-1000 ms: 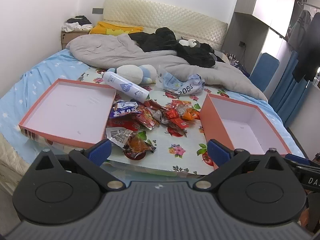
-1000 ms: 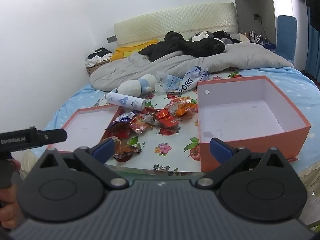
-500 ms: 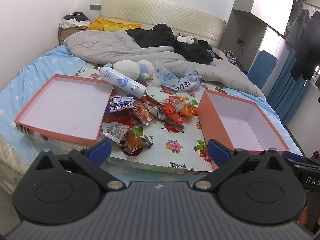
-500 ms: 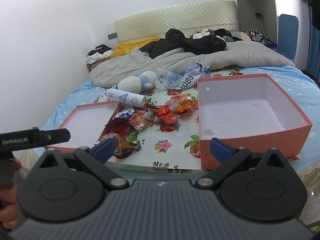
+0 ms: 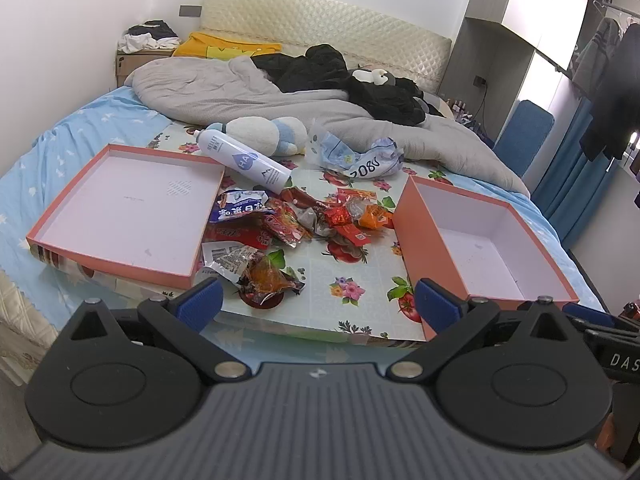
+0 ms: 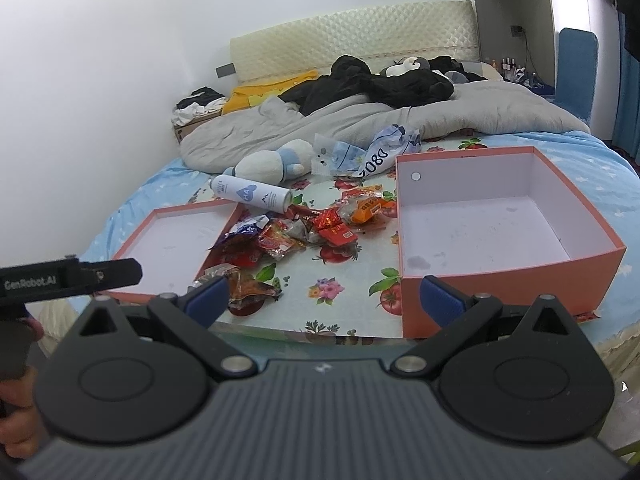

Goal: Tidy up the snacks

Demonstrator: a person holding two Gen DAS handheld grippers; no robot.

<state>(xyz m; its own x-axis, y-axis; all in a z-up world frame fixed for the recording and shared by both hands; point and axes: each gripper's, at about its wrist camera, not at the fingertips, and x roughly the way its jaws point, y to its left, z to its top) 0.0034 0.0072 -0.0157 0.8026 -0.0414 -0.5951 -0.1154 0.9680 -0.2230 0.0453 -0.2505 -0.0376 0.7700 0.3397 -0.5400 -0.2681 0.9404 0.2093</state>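
I see crinkled red, orange and blue snack packets [image 5: 288, 232] heaped mid-cloth between the lid [image 5: 120, 208] and box [image 6: 500, 232]; my left gripper [image 5: 316, 300] and right gripper [image 6: 324, 296] gape, empty.

Holding left tool [image 5: 316, 300] and right tool [image 6: 324, 296] level, side by side, jaws spread wide, gripping nothing; hand [image 6: 18, 412] wrapping left tool's handle.

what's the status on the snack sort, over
Left gripper and right gripper both open, empty, short of the mat. Snack packets heaped between shallow lid and deep box, none boxed. Spray can lies behind the heap.
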